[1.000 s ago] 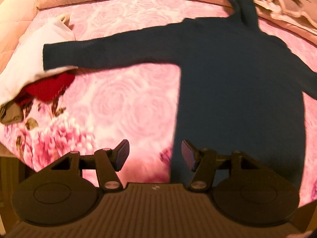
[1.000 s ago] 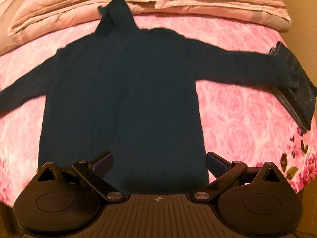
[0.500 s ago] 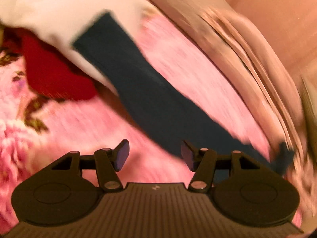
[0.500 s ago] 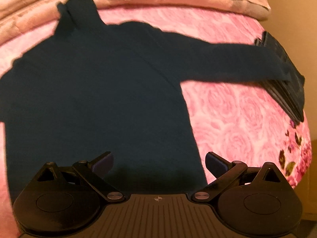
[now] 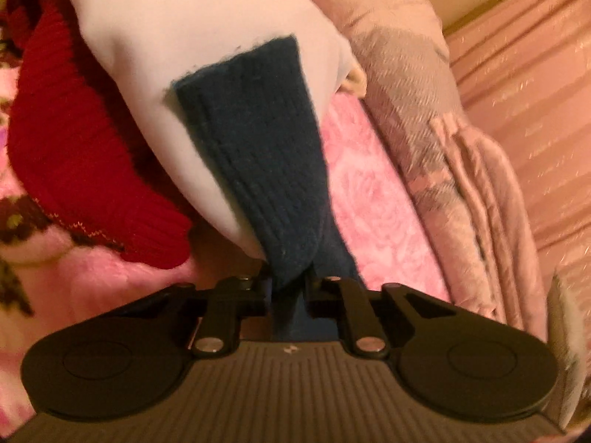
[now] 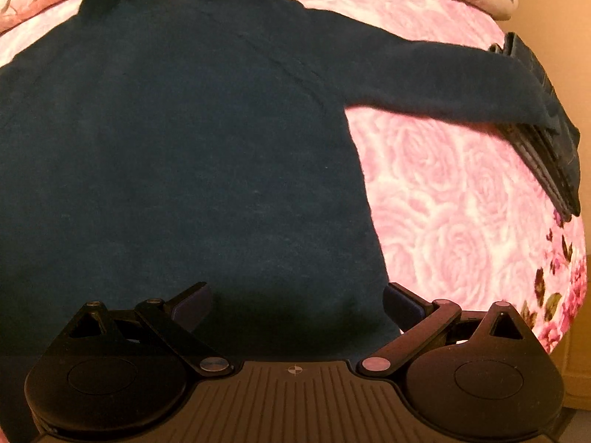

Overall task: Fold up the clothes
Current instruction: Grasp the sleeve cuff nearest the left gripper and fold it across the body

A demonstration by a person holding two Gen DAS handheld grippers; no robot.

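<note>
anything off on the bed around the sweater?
Both sleeve ends of the navy sweater overlap other items: the left cuff lies over a white garment beside a red knit, and the right sleeve rests on a folded dark stack. Nothing looks damaged or spilled.

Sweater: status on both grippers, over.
Left gripper closing on sleeve. Right gripper open over sweater hem. Sleeve end lies on white cloth; other cuff on folded jeans.

Legible text, labels, brands, numbers: none that I can read in either wrist view. The only marks are a small pale emblem on my left gripper [image 5: 290,288] body and a crosshair symbol on my right gripper [image 6: 297,304] body, neither carrying letters.
</note>
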